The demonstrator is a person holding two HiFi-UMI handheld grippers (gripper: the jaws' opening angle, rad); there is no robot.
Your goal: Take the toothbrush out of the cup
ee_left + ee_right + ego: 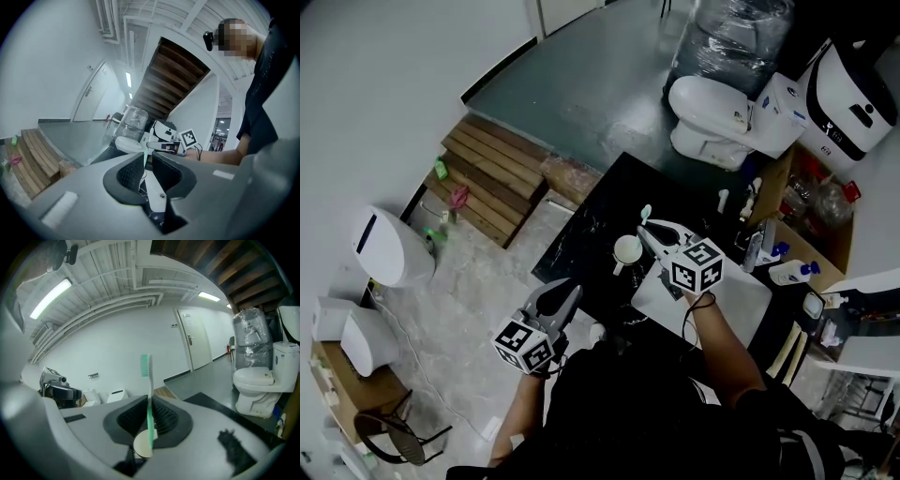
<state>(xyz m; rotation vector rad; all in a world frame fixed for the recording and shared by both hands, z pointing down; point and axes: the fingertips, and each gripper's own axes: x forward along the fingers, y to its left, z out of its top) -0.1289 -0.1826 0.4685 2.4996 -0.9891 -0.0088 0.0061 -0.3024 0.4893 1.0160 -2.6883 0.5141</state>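
A white cup [627, 251] stands on the black table [586, 239]. My right gripper [649, 234] hovers just right of it, shut on a green and white toothbrush [645, 214] whose head points up. In the right gripper view the toothbrush [149, 394] stands upright between the pads of the right gripper [149, 413]. Its lower end shows against the mouth of the cup [140, 446], and I cannot tell if it is still inside. My left gripper [565, 292] hangs at the table's near left edge. In its own view the left gripper [146, 161] is shut, holding nothing.
A white board [727, 305] lies on the table under my right forearm. Bottles [792, 272] and clutter crowd the table's right end. A toilet [712, 117] stands beyond the table, wooden steps [492, 173] to the left, and a white bin [389, 246] further left.
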